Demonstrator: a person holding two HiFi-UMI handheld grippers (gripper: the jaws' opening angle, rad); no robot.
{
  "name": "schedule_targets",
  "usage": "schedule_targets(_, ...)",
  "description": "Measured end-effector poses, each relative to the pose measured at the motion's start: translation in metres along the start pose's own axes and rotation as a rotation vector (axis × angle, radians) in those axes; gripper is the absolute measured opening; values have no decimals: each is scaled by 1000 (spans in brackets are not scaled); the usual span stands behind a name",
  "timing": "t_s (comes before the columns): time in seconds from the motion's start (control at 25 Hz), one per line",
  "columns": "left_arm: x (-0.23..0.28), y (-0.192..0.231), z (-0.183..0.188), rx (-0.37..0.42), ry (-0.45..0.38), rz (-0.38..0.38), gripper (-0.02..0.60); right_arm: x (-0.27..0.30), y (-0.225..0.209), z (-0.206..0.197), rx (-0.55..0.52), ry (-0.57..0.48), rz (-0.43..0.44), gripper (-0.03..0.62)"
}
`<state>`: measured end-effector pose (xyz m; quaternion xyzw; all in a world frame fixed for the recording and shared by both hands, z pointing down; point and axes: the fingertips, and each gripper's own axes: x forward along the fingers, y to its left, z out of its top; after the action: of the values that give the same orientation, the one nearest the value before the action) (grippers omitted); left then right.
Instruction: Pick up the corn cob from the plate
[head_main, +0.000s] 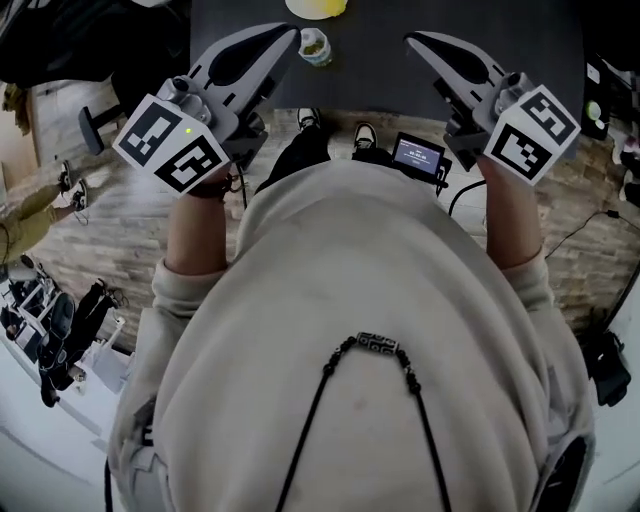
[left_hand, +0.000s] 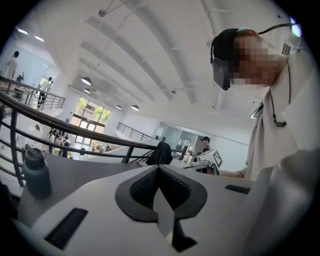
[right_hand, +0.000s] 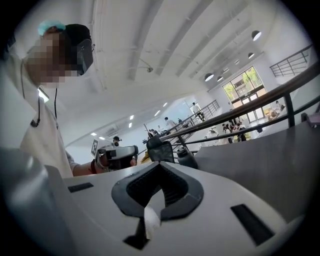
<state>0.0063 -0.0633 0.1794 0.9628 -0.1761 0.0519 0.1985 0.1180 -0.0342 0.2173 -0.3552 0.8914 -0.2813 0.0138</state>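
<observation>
The left gripper (head_main: 287, 38) and right gripper (head_main: 414, 40) are both pinched together, empty and held high. A yellow shape, probably the corn cob (head_main: 316, 6), lies far off on the table (head_main: 380, 80). Open one, tip it down and reach forward slowly.
</observation>
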Motion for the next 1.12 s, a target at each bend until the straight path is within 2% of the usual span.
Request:
schedule_targets(0.16, 11, 24, -3, 8, 10, -82, 6, -1, -3, 8, -17, -40, -95, 17)
schedule_targets(0.4, 24, 29, -4, 50, 32, -186, 6, 1, -1, 18, -67, -54, -185, 17)
schedule_targets(0.52, 34, 29, -23, 44, 37, -237, 6, -1, -11, 9, -80, -51, -215, 17)
schedule_targets(0.72, 65, 19, -59, 37, 46, -295, 6, -30, -43, -22, -61, -42, -279, 17)
schedule_targets(1.12, 62, 27, -54, 37, 48, -374, 6, -27, -36, -8, -86, -75, -358, 17)
